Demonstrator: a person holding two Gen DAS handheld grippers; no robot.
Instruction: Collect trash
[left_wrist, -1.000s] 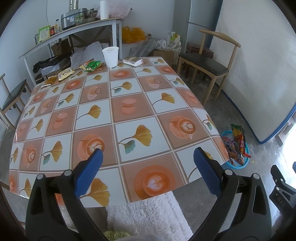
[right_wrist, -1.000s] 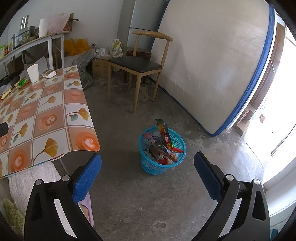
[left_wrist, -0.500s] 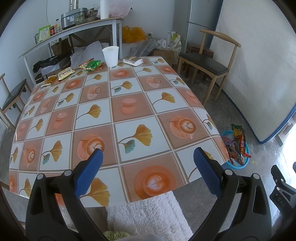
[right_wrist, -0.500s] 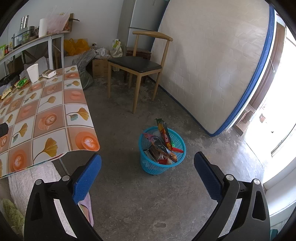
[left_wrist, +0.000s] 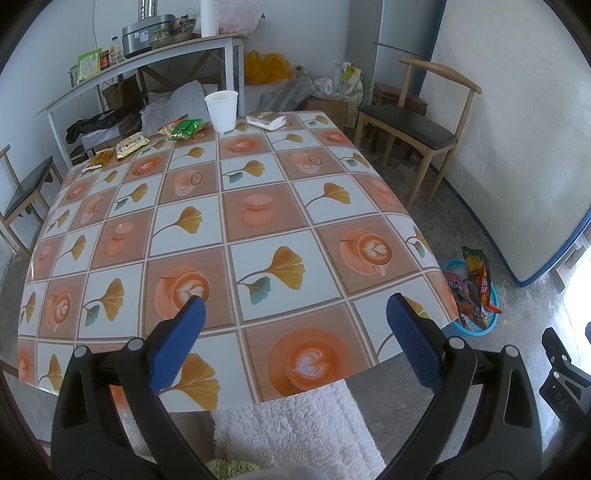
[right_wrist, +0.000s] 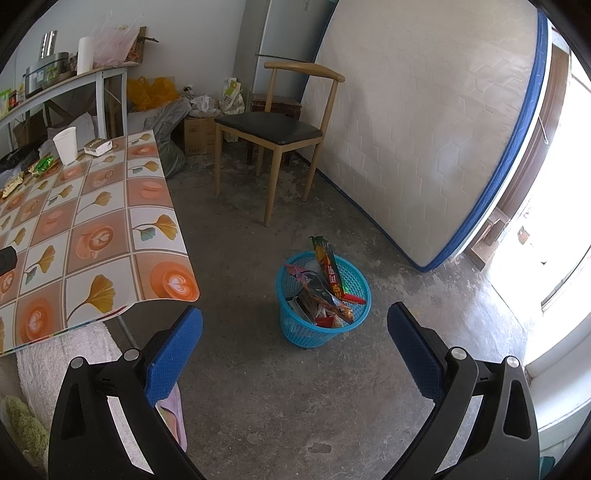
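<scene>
Both tongs empty, jaws spread wide; trash waits at far end of table.

Left gripper (left_wrist: 293, 332) hovers over the near edge of the patterned table (left_wrist: 258, 221), nothing between its pads, aimed down the table toward what's left: green wrapper (left_wrist: 184, 128), yellow snack packets (left_wrist: 131, 144), paper cup (left_wrist: 221, 110) and tissue pack (left_wrist: 266, 120), all clustered at the far edge. Right gripper (right_wrist: 295, 334), likewise apart and empty, points off the table's corner at the blue basket (right_wrist: 323, 301) on the floor, already part-filled with wrappers; likely parked there as the drop point.
</scene>
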